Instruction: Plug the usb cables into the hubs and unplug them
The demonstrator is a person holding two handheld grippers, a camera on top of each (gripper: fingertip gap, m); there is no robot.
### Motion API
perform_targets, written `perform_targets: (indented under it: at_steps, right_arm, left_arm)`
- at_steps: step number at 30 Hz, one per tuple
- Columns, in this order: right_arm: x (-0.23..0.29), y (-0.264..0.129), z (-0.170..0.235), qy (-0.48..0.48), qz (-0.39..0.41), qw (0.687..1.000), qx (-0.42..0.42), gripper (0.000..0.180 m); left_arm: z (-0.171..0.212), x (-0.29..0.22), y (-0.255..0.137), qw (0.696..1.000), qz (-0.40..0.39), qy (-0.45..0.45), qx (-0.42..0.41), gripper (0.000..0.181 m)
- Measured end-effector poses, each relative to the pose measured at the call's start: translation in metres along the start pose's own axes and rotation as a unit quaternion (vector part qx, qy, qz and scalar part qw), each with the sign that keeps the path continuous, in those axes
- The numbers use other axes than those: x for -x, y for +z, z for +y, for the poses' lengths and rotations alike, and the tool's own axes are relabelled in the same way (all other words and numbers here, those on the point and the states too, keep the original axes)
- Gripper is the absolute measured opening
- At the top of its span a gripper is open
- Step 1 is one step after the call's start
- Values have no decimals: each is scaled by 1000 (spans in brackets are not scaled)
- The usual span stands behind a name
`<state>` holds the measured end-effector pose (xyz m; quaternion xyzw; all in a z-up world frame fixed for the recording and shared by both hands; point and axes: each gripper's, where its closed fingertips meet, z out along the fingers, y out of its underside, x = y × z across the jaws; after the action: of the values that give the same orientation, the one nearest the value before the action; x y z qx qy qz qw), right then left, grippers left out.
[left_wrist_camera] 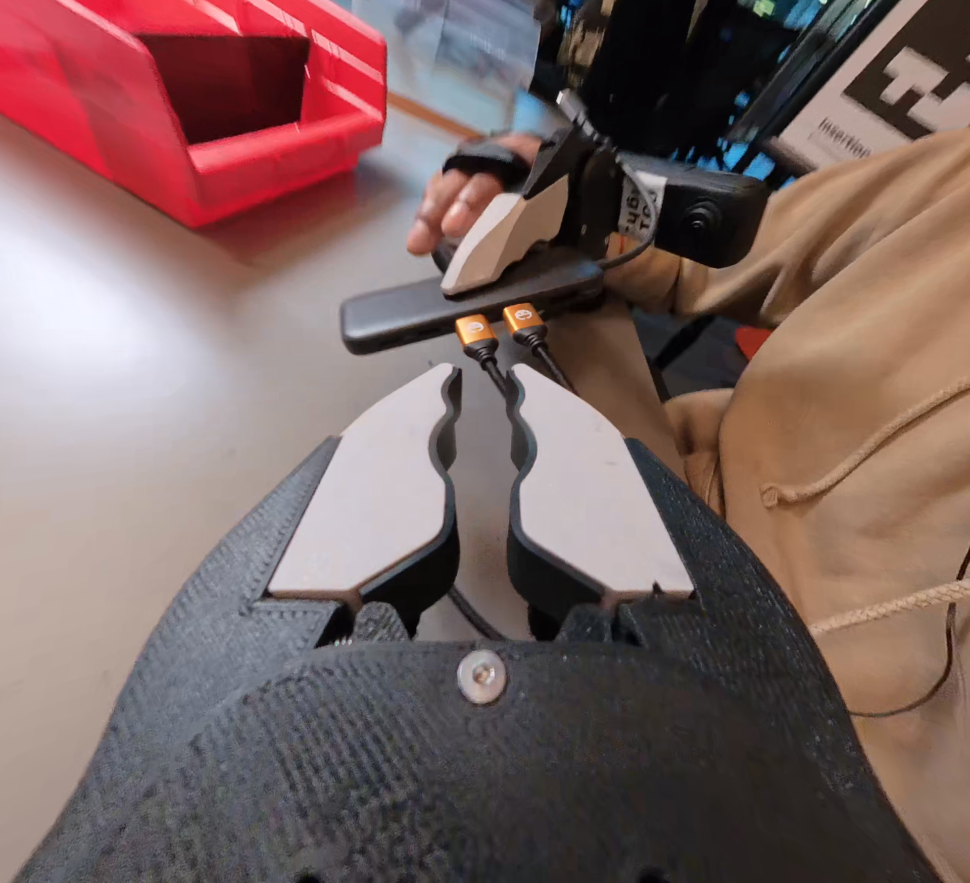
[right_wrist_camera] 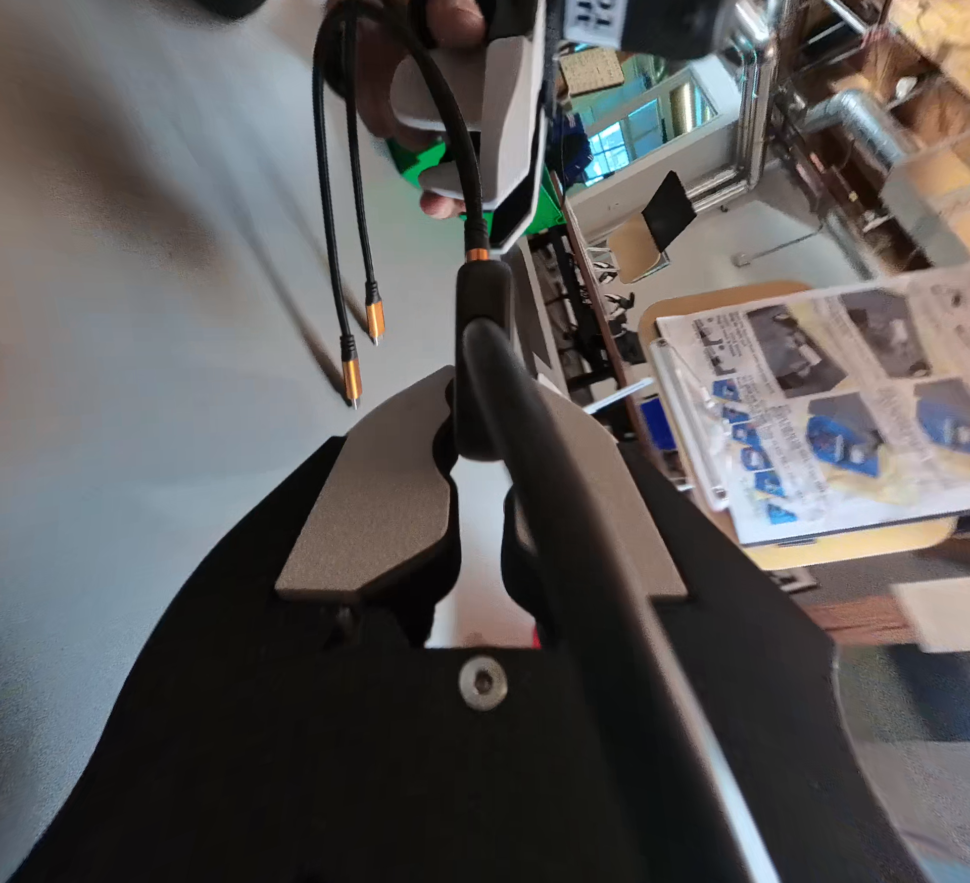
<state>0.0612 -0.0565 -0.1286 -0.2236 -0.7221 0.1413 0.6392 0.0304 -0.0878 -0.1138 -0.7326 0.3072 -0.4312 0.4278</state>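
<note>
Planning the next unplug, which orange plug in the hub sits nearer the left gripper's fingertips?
The left-hand orange plug; its cable runs between the left gripper fingers, unlike its neighbour.

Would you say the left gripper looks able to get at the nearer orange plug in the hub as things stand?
Probably yes. The left gripper has its jaws slightly apart, straddling that plug's cable just behind the orange plug. Nothing lies between them, and the right gripper holds the hub steady.

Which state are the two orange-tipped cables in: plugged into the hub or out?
Plugged in: both orange plugs sit seated in the dark hub's side.
</note>
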Motion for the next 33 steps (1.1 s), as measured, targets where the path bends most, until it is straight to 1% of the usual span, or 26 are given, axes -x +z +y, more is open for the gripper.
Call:
perform_targets:
  at_steps: [2, 3, 6, 7, 9, 12, 16, 17, 18, 19, 23, 24, 26, 29, 33]
  right_arm:
    - [-7, -4, -4, 86, -14, 996, -35, 12]
    - [-9, -6, -9, 139, -30, 988, -59, 12]
    - [-19, -12, -25, 283, -68, 948, -126, 12]
    - [-21, -14, -30, 321, -82, 933, -143, 12]
    - [-23, -15, -38, 394, -115, 896, -170, 12]
    - [-24, -14, -41, 479, -151, 845, -181, 12]
    - [-18, -10, -43, 547, -198, 794, -177, 13]
    - [-16, -9, -44, 559, -209, 782, -176, 12]
    - [-13, -7, -44, 572, -220, 772, -169, 13]
    - [-11, -6, -44, 586, -229, 760, -165, 12]
    - [-13, -2, -36, 640, -233, 717, -150, 14]
    - [-15, -3, -35, 648, -234, 708, -155, 18]
    - [-19, -3, -29, 662, -226, 698, -151, 27]
    - [-20, -1, -20, 676, -214, 692, -133, 36]
    - [-14, 4, -11, 676, -203, 702, -99, 40]
  left_arm:
    - [-15, 8, -12, 999, -17, 9, -48, 18]
    - [-19, 14, -18, 997, -33, 18, -63, 19]
    - [-13, 28, -24, 993, -81, 72, -56, 23]
    - [-9, 26, -21, 993, -77, 84, -44, 25]
    - [-3, 11, -9, 994, -38, 95, -29, 28]
    - [2, -9, 8, 994, 4, 110, -19, 34]
    - [5, -19, 28, 994, 8, 106, -19, 29]
    - [6, -21, 32, 995, 10, 101, -23, 26]
    - [6, -22, 35, 995, 9, 92, -29, 19]
    - [5, -22, 36, 996, 8, 81, -36, 13]
    - [2, -15, 36, 998, 7, 11, -68, 12]
    - [0, -12, 34, 997, 7, -7, -81, 12]
    - [-7, -5, 27, 993, 2, -35, -109, 12]
    - [-15, 7, 14, 989, -24, -46, -138, 12]
    - [-28, 19, -4, 981, -62, -43, -180, 12]
